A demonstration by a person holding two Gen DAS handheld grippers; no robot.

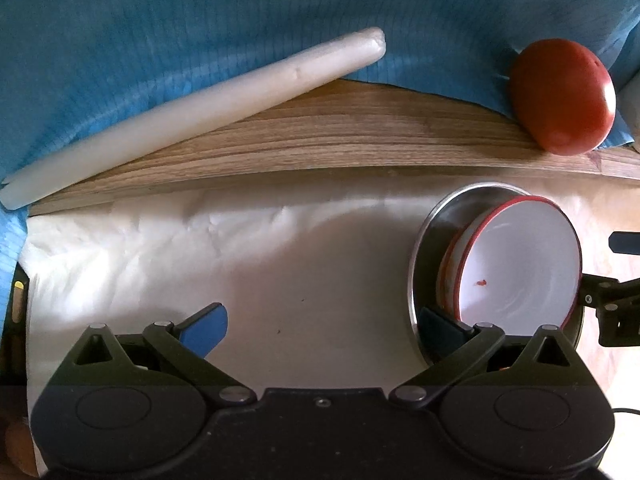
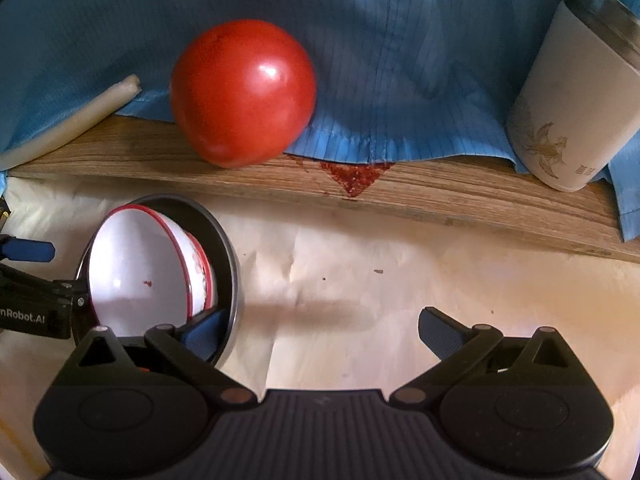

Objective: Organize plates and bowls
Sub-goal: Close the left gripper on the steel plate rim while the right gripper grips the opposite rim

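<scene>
Blue striped cloth (image 2: 400, 60) fills the top of frame, wooden board (image 2: 400, 196) below it. Steel bowl (image 2: 230, 256) at lower left holds stacked white red-rimmed bowls (image 2: 136, 264). Round red tomato (image 2: 244, 92) upper centre. My right gripper (image 2: 322, 330) and left gripper (image 1: 322, 330): jaws apart, both straddling the steel bowl's rim.

Ahead of my right tool and a little left, a red tomato (image 2: 243, 92) rests on the wooden board (image 2: 400, 192) against the blue cloth (image 2: 400, 60). Far right of it stands a tilted white cup (image 2: 572, 112). Ahead of my left tool, a long white rod (image 1: 192, 114) lies slantwise. White paper (image 1: 240, 264) spreads beneath both.
</scene>
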